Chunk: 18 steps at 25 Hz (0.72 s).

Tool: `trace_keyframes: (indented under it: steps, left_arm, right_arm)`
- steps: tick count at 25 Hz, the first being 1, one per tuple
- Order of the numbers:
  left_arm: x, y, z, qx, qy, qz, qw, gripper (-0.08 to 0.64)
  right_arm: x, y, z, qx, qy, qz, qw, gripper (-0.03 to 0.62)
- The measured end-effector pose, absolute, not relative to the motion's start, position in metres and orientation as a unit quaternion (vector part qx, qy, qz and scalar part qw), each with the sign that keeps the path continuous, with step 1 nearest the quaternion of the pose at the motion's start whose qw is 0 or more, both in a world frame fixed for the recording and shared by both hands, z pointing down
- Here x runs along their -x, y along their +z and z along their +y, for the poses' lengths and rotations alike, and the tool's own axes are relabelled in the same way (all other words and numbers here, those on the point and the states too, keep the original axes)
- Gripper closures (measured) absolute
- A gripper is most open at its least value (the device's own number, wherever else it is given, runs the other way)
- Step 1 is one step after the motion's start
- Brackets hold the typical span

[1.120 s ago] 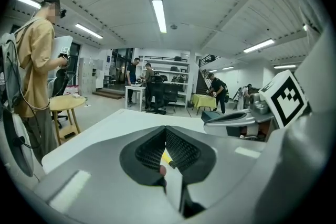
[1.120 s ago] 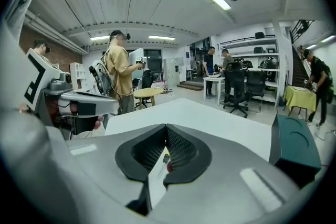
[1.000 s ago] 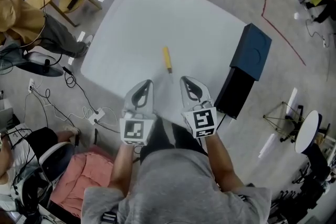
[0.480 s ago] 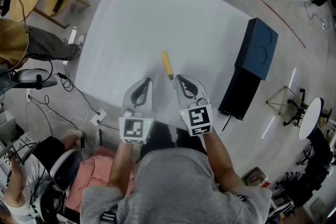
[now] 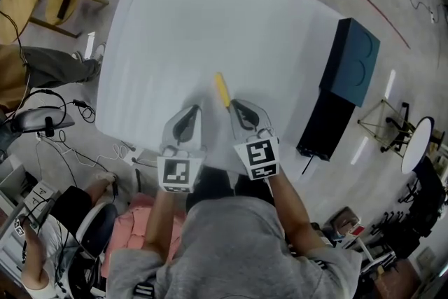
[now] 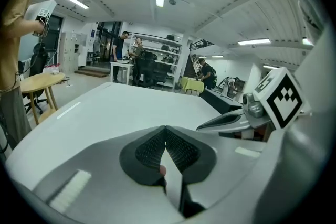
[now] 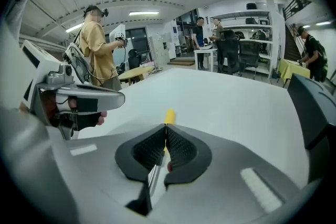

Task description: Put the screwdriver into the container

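Screwdriver (image 5: 222,89), the only one in sight and yellow-handled, lies flat on the single white table (image 5: 210,17), its handle pointing toward 11 o'clock and its thin shaft toward 5 o'clock in the head view. Two hand-held grippers hover side by side over the table's near edge. The right gripper (image 5: 236,108) has its jaws pressed together with nothing between the pads; the screwdriver sits just beyond its tips, at about 11 o'clock from them, and in the right gripper view the yellow handle shows directly above the closed pads. The left gripper (image 5: 194,110) is likewise closed and empty, with the screwdriver at roughly 1 o'clock from it. One dark blue container (image 5: 350,59) stands off the table's right edge, at 3 o'clock from the screwdriver and well apart from it, with one black box (image 5: 322,126) touching its near end
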State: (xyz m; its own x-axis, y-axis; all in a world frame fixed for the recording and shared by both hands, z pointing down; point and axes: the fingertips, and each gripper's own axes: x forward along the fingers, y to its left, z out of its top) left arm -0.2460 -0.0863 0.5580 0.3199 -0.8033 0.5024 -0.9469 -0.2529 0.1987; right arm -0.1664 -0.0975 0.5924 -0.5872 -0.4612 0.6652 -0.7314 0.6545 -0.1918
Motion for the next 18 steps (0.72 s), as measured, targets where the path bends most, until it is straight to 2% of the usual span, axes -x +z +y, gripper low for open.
trace_keyframes:
  steps: [2,4,9,18]
  left_arm:
    - [0.246,0.562,-0.086,-0.778,0.155,-0.558,0.243,0.548]
    - [0.248,0.566,-0.087,-0.779,0.158,-0.554,0.247,0.548]
    - [0.253,0.575,-0.095,-0.782,0.159,-0.546,0.254,0.548]
    - [0.257,0.581,-0.104,-0.792,0.167,-0.529,0.255,0.548]
  right_arm:
    - [0.169,0.599,-0.096,-0.341,0.242,-0.857,0.301,0.577]
    - [0.174,0.606,-0.094,-0.332,0.255,-0.854,0.310,0.514]
    - [0.182,0.624,-0.094,-0.322,0.270,-0.841,0.340,0.465]
    - [0.187,0.633,-0.096,-0.328,0.276,-0.828,0.362,0.486]
